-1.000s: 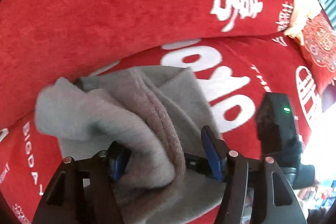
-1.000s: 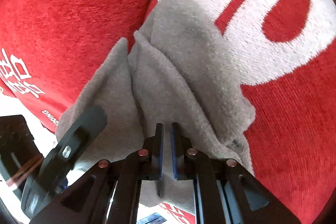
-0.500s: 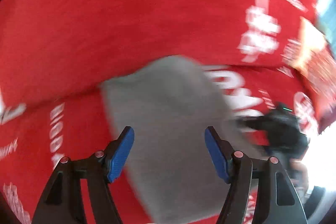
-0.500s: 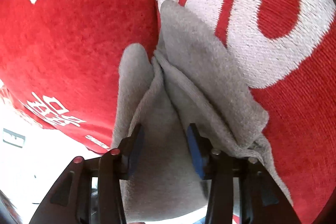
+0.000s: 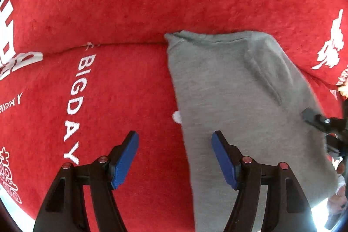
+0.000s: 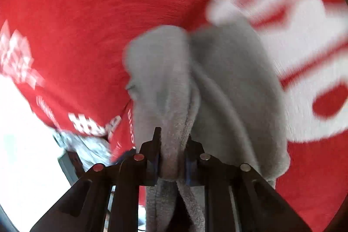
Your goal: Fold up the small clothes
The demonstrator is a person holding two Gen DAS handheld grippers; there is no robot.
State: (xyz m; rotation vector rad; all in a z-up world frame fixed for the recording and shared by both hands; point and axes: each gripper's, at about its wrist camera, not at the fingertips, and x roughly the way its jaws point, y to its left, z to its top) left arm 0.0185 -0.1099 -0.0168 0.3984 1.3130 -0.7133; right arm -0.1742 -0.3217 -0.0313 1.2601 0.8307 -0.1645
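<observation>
Two changes are noted: the left tongs point(image 5: 175, 156), a second ago around the soft grey knit garment point(image 5: 245, 105), are spread and empty above the red printed sofa cover point(image 5: 108, 3); the right tongs point(image 6: 171, 154) are closing, now pinching a bunched fold, so regrasping appears underway.

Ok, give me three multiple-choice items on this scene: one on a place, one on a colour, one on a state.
1. Where does the grey garment lie?
A. on the red printed cover
B. on a wooden floor
C. in a basket

2. What colour are the left hand-held gripper pads?
A. green
B. blue
C. yellow

3. What is between the right hand-held gripper jaws?
A. nothing
B. a white sock
C. bunched grey cloth

Answers: 1 A, red fabric surrounds the garment; 2 B, both pads show blue; 3 C, the closing jaws pinch a grey fold.
</observation>
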